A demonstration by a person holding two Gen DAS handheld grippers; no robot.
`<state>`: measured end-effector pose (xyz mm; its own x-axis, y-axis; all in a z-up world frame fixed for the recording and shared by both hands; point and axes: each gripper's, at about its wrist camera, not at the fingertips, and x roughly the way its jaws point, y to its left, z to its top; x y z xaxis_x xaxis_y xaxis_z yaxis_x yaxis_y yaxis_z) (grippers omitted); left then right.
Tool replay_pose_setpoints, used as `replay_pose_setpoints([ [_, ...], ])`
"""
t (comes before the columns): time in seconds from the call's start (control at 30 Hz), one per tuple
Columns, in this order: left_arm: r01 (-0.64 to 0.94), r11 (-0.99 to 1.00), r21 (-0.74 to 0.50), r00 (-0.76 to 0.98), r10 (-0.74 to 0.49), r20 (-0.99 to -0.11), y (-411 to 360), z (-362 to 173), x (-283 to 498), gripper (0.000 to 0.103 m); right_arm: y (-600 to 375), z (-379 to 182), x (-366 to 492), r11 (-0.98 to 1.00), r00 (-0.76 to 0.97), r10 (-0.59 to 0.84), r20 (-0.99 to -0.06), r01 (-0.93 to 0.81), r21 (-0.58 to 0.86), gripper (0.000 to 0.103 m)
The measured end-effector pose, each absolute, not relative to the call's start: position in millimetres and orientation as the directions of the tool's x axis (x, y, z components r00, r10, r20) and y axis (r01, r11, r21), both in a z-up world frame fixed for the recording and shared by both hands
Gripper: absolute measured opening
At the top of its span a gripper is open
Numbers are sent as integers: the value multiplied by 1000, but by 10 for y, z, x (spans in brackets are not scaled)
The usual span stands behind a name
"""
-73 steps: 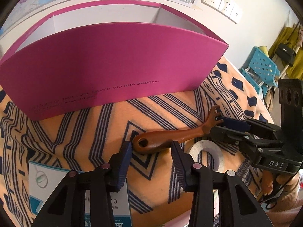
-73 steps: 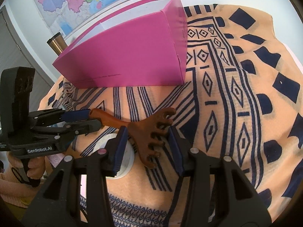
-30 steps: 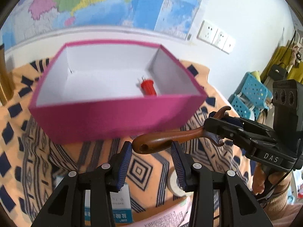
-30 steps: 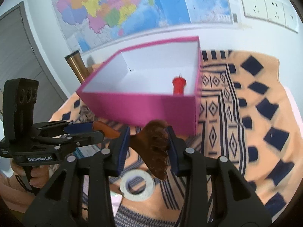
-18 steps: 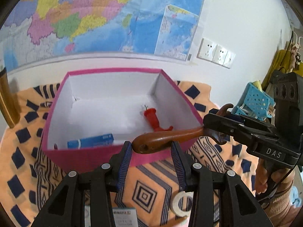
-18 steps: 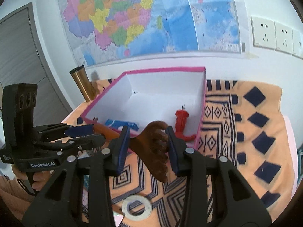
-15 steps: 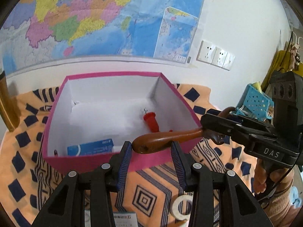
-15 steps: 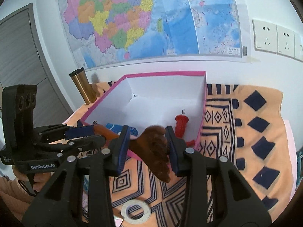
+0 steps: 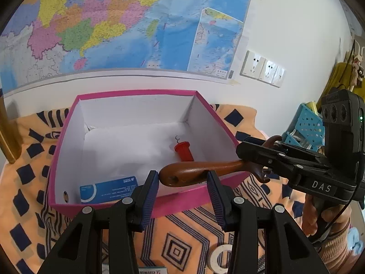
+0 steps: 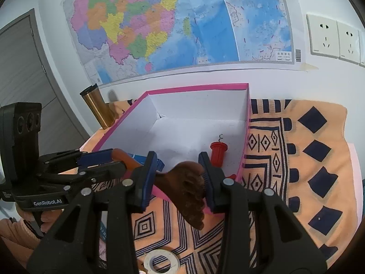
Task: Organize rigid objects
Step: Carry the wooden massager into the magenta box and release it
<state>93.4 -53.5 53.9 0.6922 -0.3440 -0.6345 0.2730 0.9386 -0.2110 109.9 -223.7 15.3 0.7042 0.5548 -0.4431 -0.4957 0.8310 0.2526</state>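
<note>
Over the near wall of the open pink cardboard box (image 9: 146,207), left wrist view: brown wooden back-scratcher (image 9: 200,171) carried level, long axis crosswise, rounded handle end between the narrowly parted pads of the left gripper (image 9: 182,190), which appear to touch it. Red corkscrew (image 9: 183,151) and blue carton (image 9: 109,189) already boxed; white tape ring (image 9: 220,259) left on the patterned cloth (image 9: 27,214).

Right wrist view: right gripper (image 10: 179,179) clamps the clawed head, tines toward the camera, handle running off to the other gripper. Scratcher not yet lowered in.
</note>
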Motion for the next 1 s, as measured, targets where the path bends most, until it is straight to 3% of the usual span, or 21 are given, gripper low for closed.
replay_pose_setpoints([
  [0.47,265,938,-224,675,-347,-651,-496,468,1179,45,-2260,107,1353,822,680,570,-461,-486,299,40],
  [0.8,258,918,-303,621,-397,-676,-401,233,1381,46,-2196,0,1554,844,672,535,-512,-458,280,40],
  [1.0,231,930,-286,615,-367,-698,-391,156,1448,44,-2178,-37,1633,864,684,501,-531,-436,253,41],
])
